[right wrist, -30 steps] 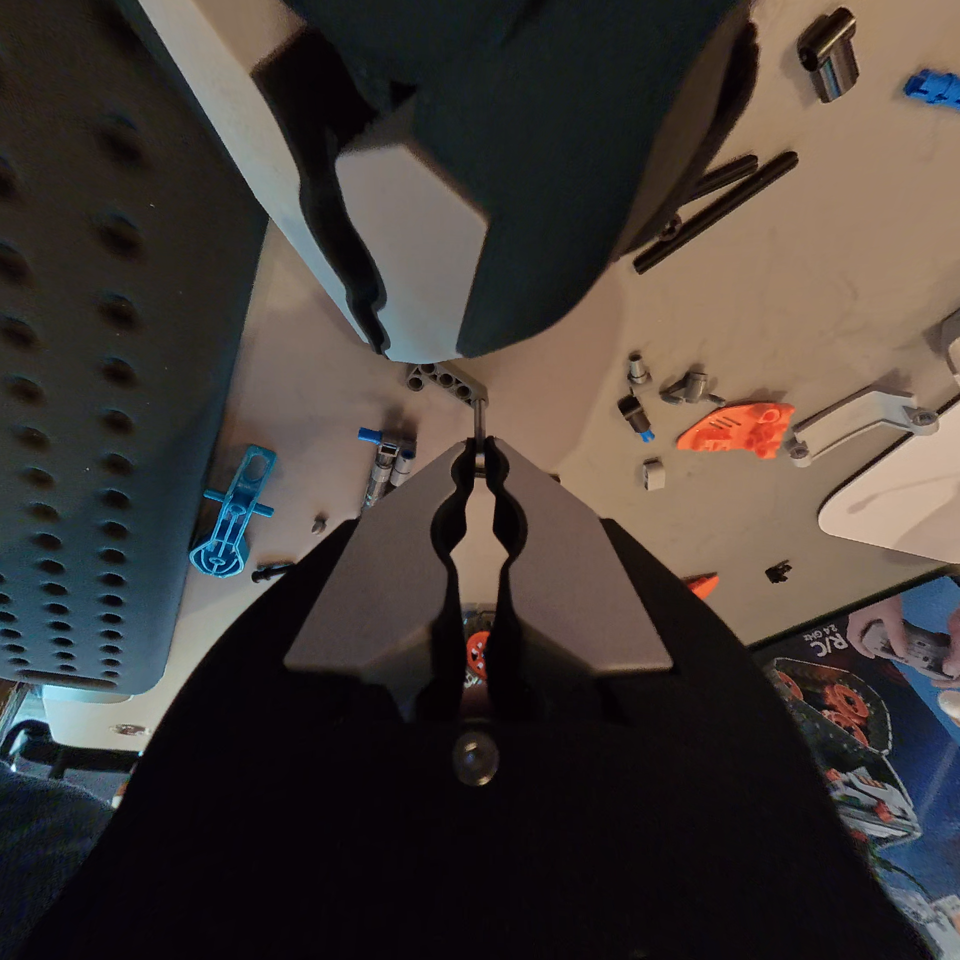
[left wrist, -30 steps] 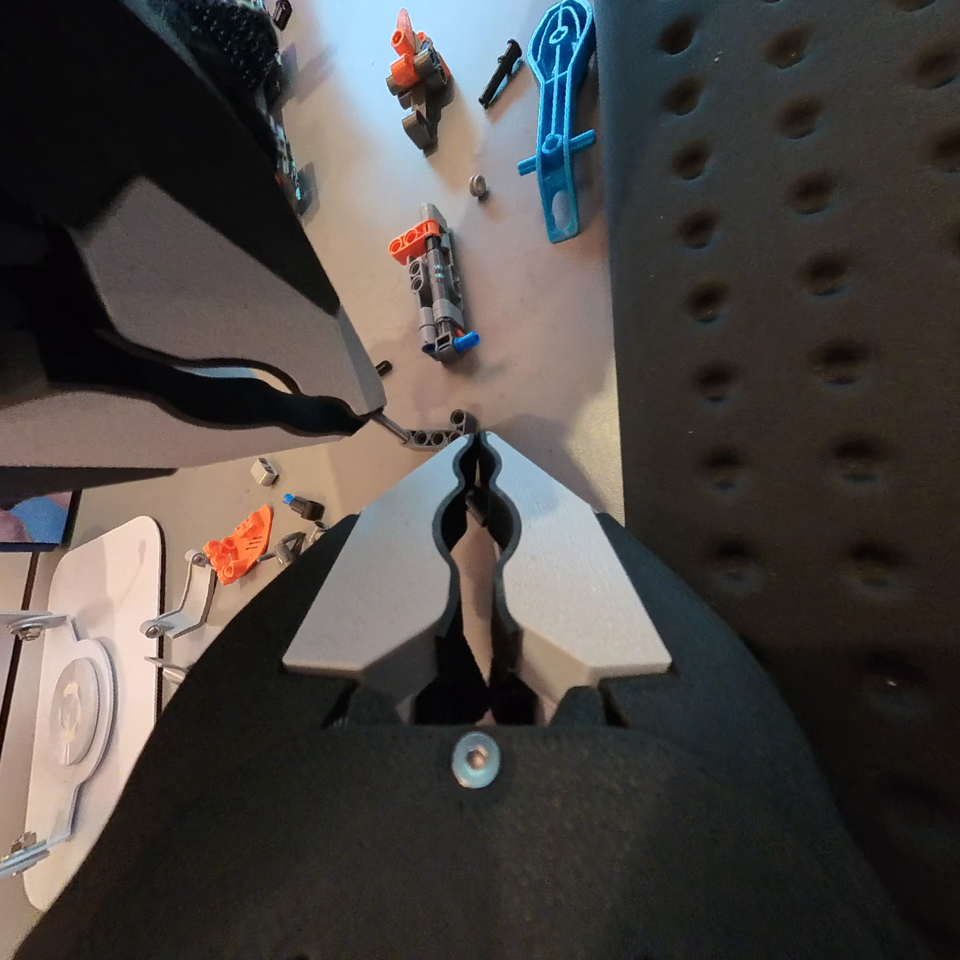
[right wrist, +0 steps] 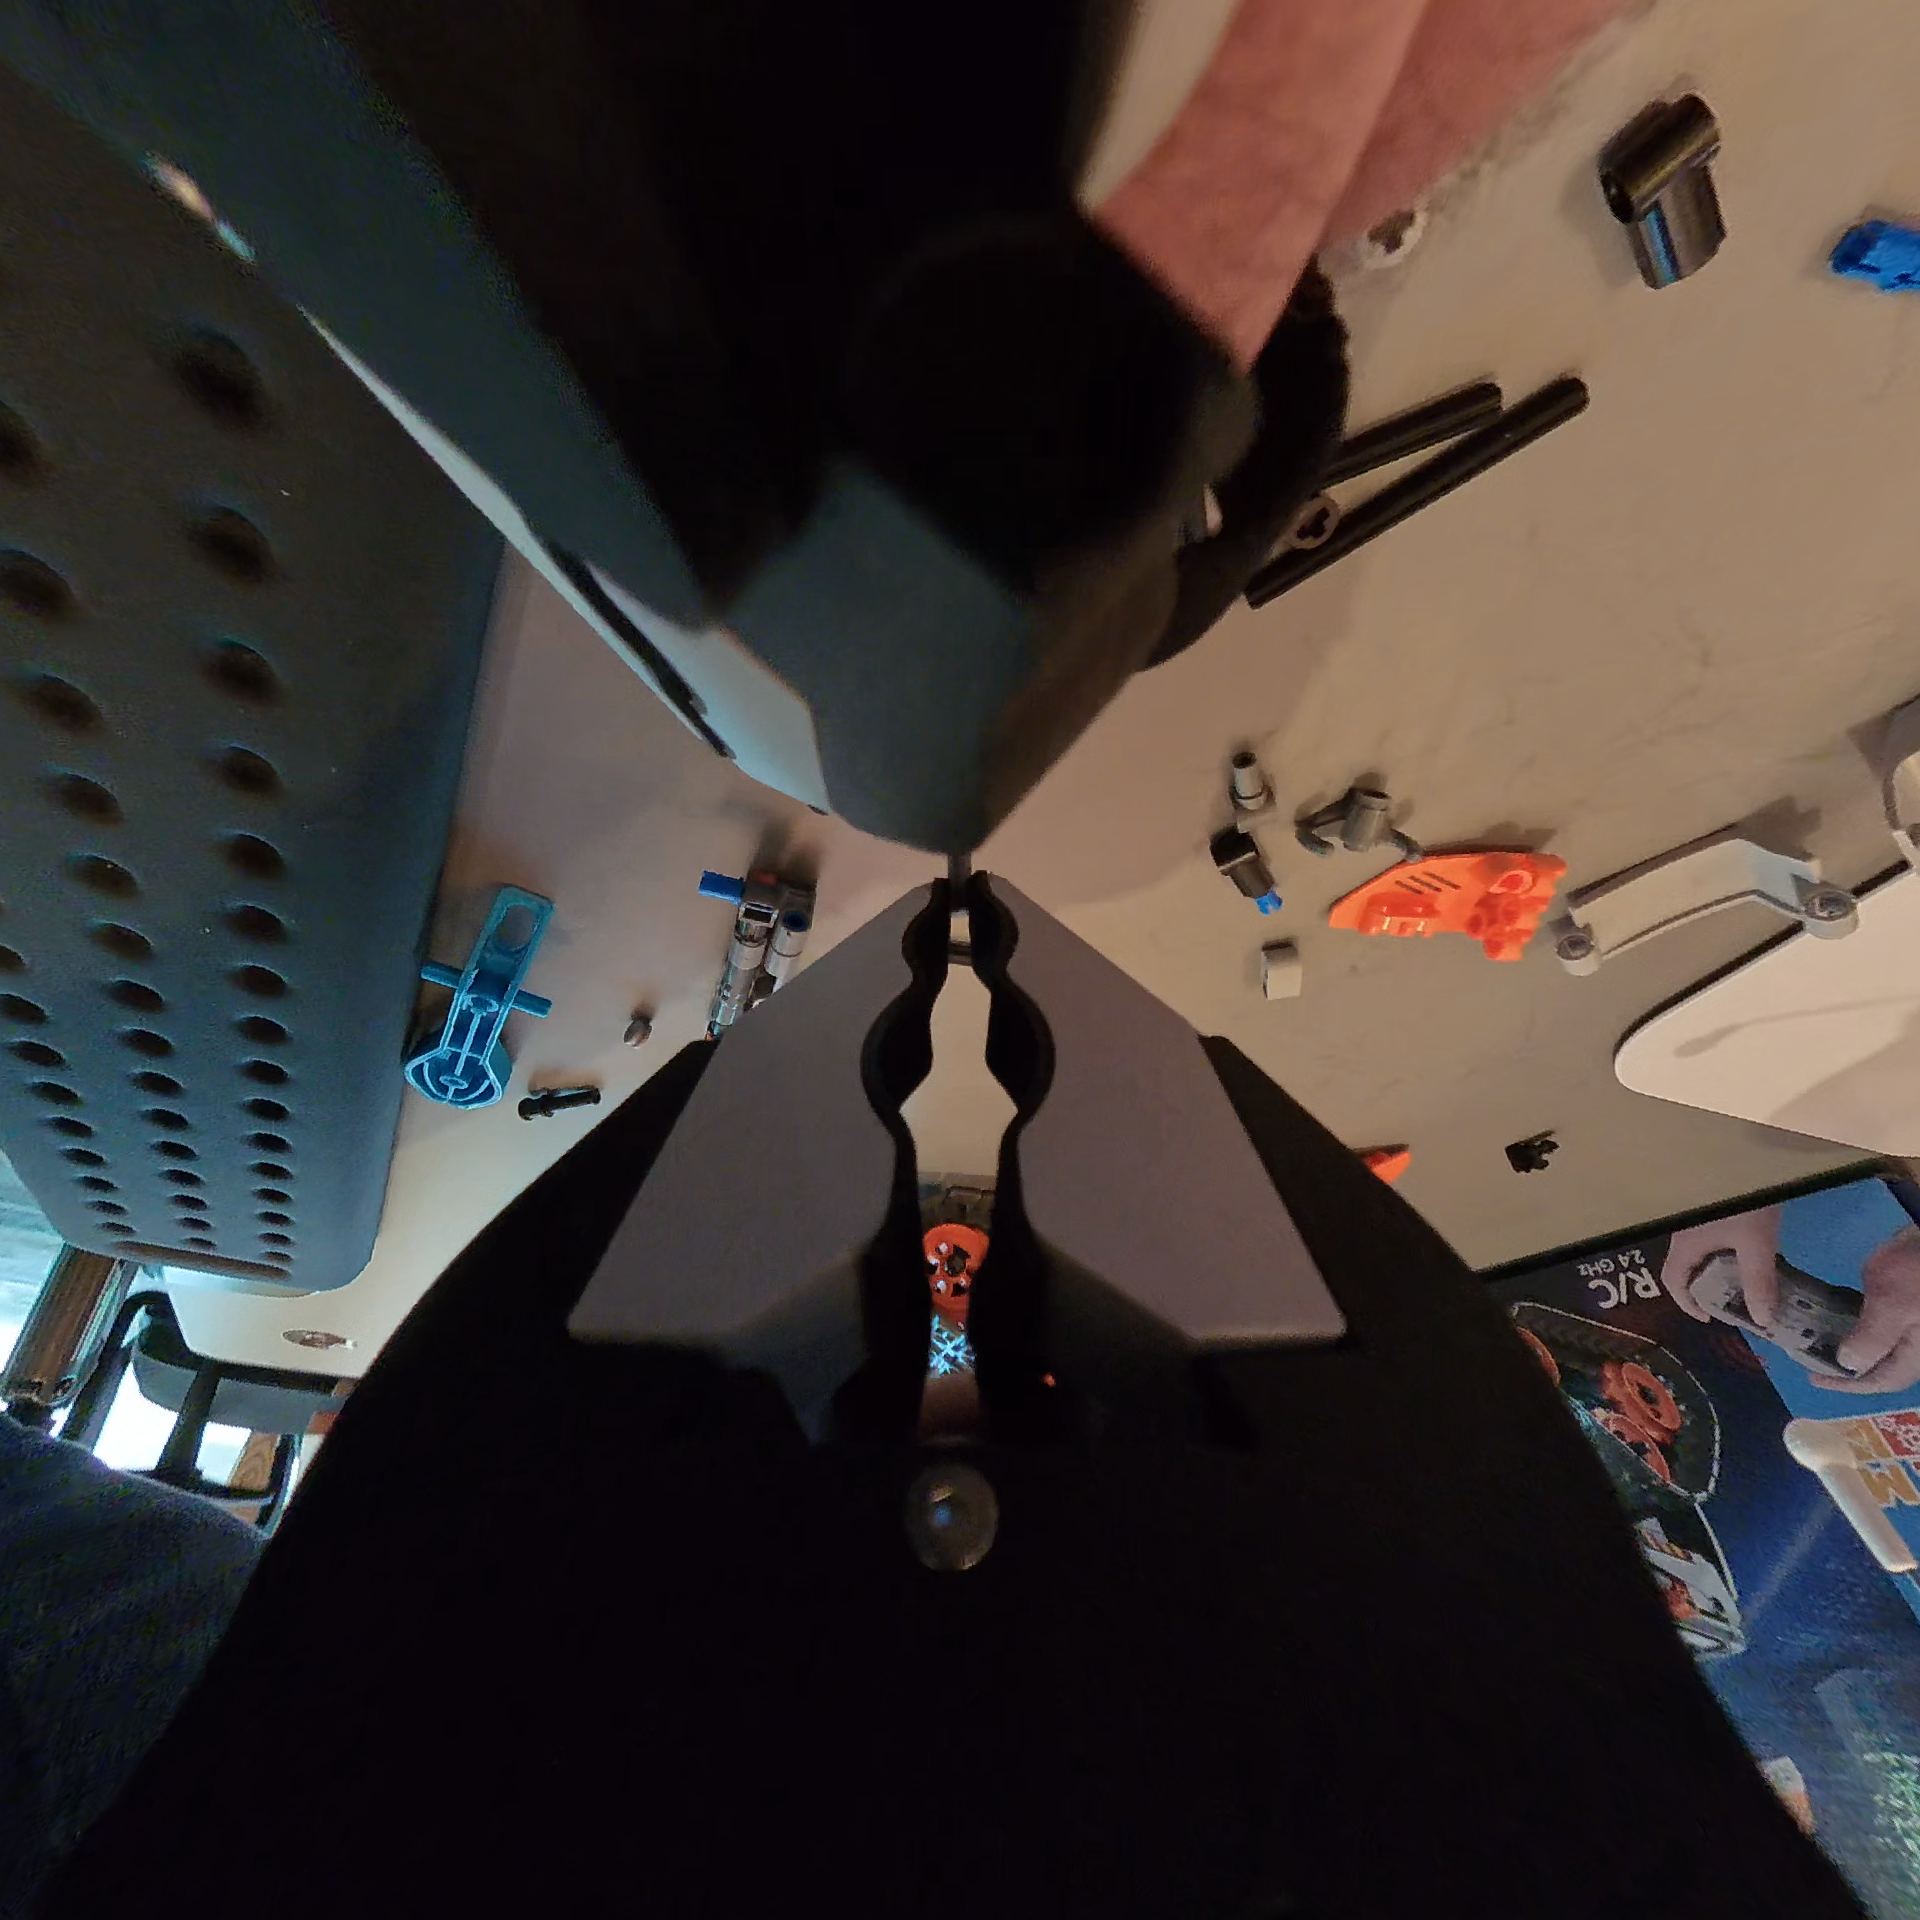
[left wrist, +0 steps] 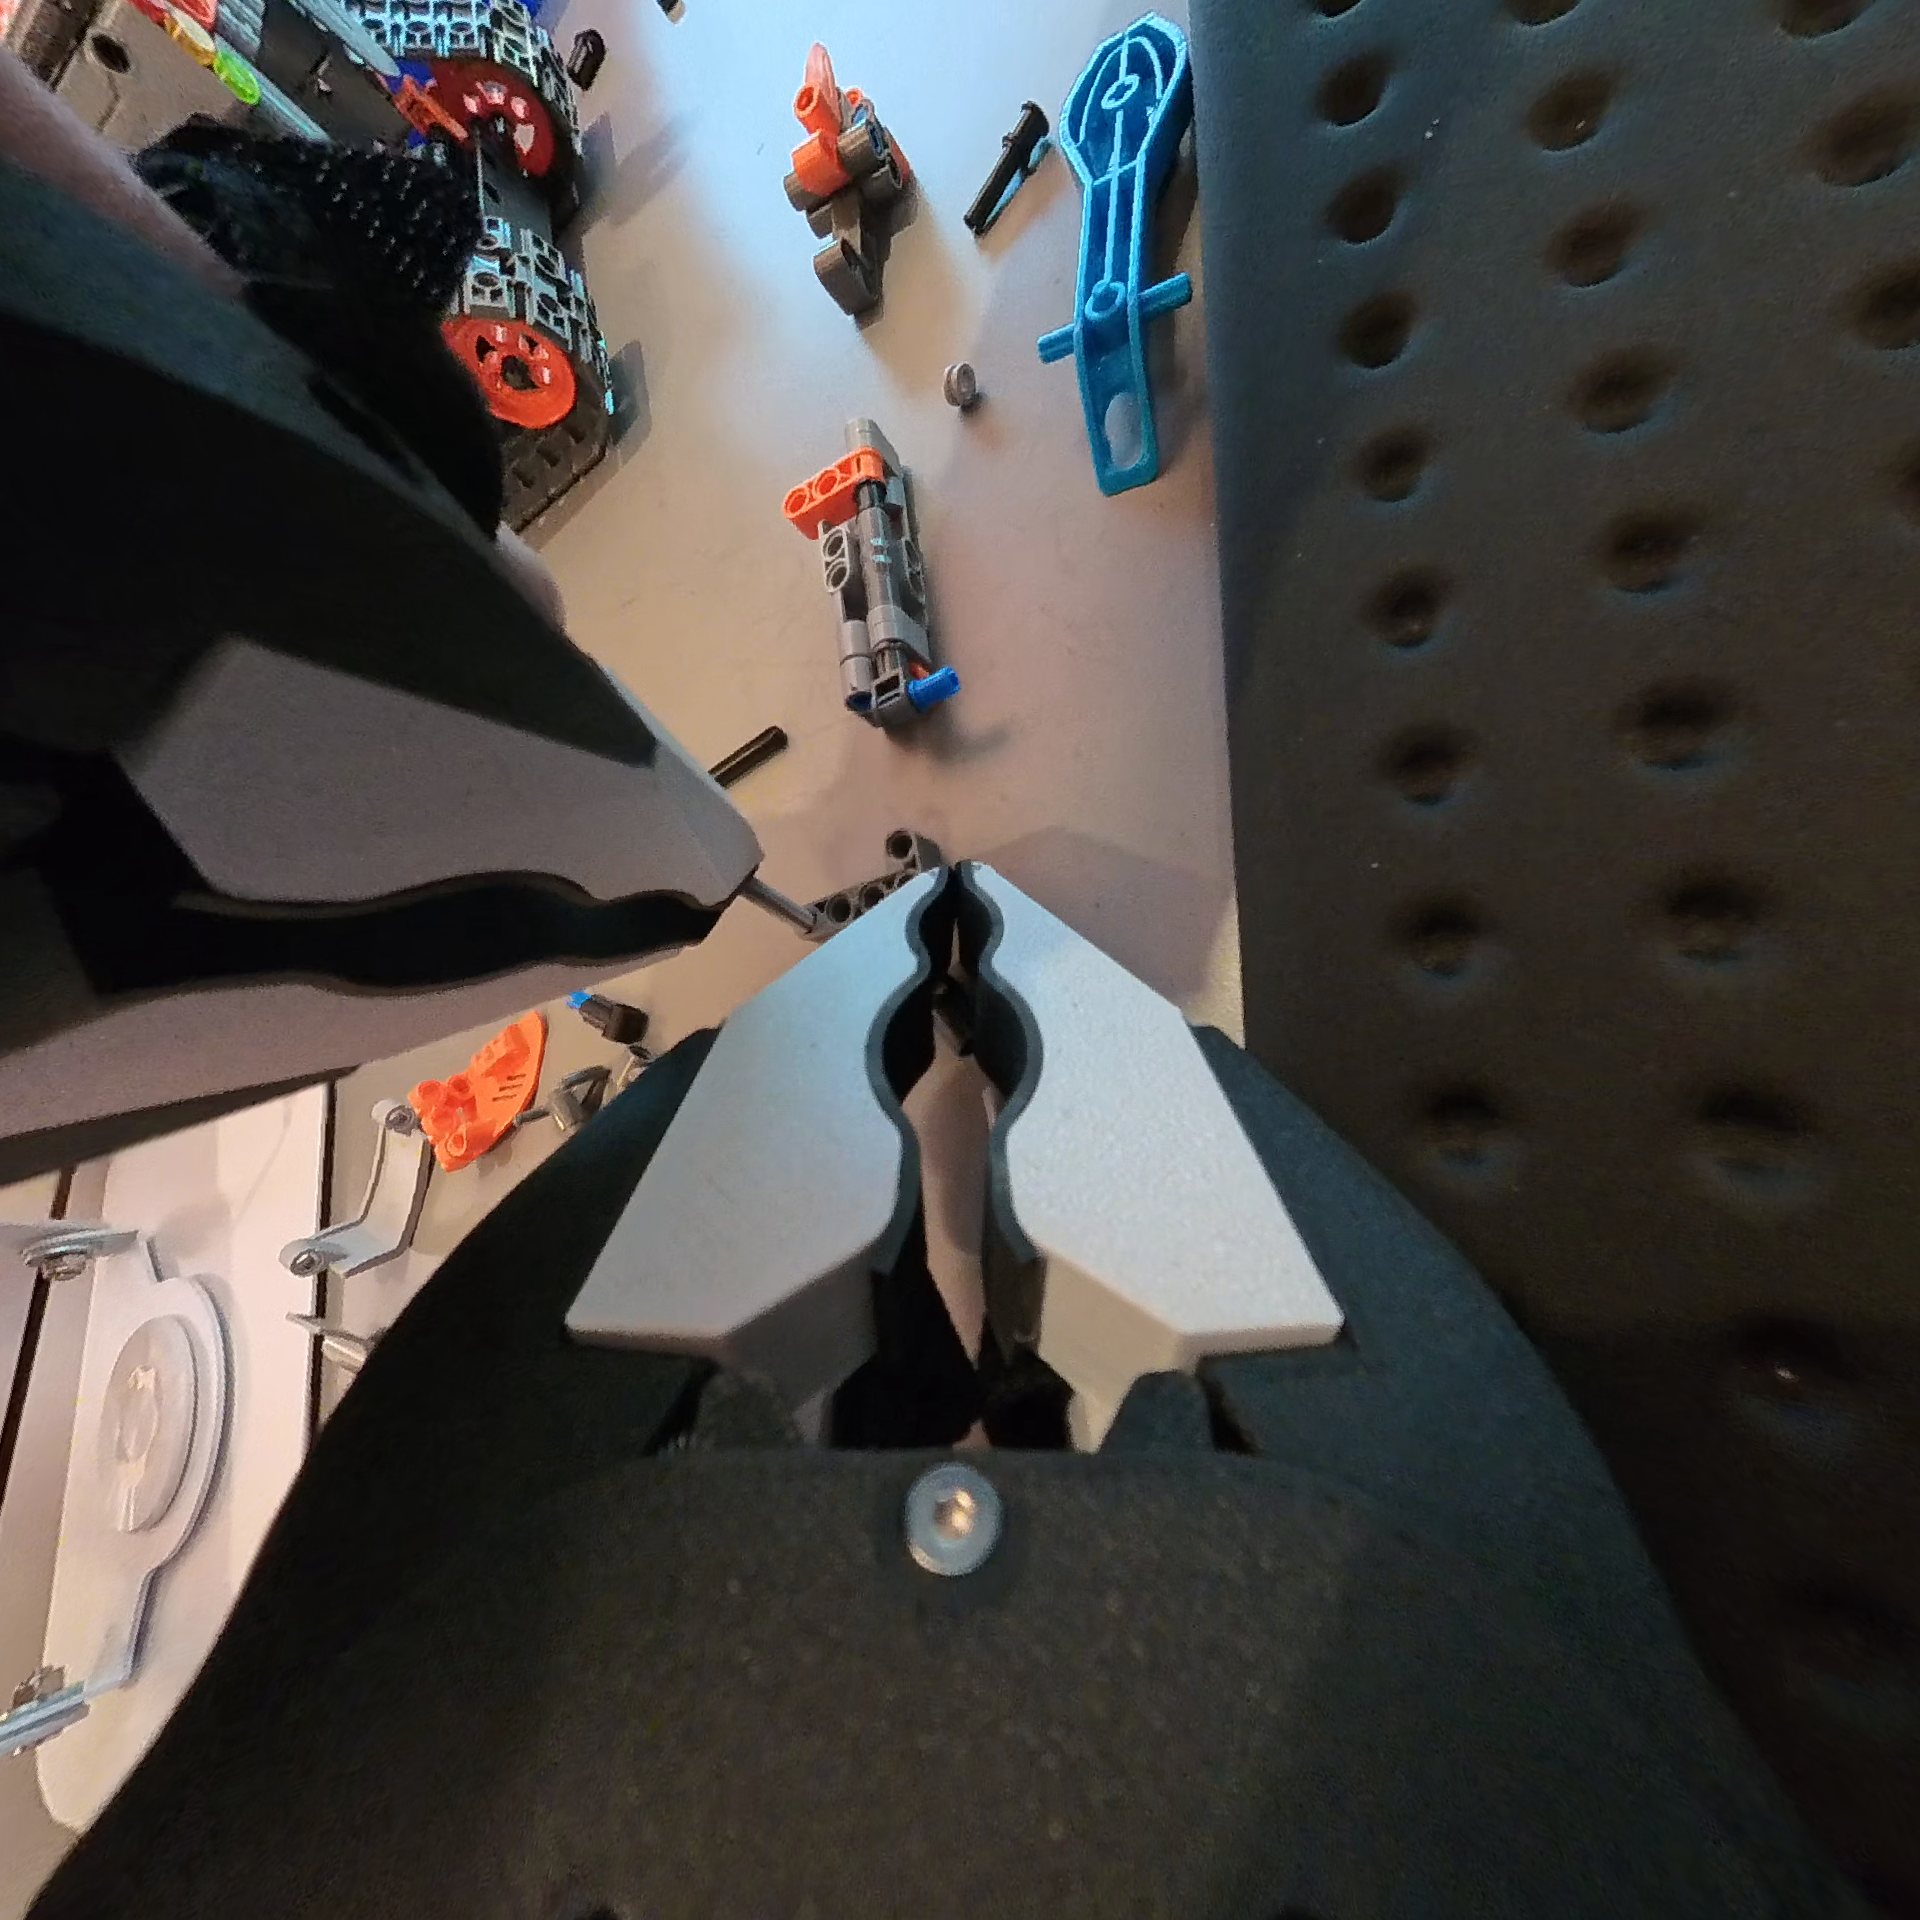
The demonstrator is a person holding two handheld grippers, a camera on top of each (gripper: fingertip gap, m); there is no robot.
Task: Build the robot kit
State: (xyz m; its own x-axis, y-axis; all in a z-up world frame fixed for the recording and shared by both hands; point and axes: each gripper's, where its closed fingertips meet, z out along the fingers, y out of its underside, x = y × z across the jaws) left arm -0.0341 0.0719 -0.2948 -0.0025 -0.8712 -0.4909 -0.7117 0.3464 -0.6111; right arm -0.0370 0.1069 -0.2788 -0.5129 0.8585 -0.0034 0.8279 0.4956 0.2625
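In the left wrist view my left gripper [left wrist: 954, 878] is shut on one end of a small grey angled beam with holes [left wrist: 868, 896], held just above the table. My right gripper [left wrist: 743, 881] comes in from the left, shut on a thin grey axle [left wrist: 781, 906] whose tip meets the beam's other end. In the right wrist view my right gripper [right wrist: 961, 896] pinches the axle [right wrist: 958, 868] at its very tips. The left gripper [right wrist: 925, 821] hangs close above it and hides the beam.
A dark perforated panel [left wrist: 1558, 727] runs along the right. On the table lie a blue tool [left wrist: 1117, 260], a grey-and-orange assembly [left wrist: 878, 582], a tracked vehicle with orange wheels [left wrist: 520, 343], an orange panel [left wrist: 483, 1091], black axles [right wrist: 1434, 468], a white plate [right wrist: 1818, 1039] and a printed box [right wrist: 1714, 1455]. Left tips to right tips: about 4 cm.
The two grippers have drawn closer. In the right wrist view the left gripper now looms larger and covers the beam. Both stay shut on their parts.
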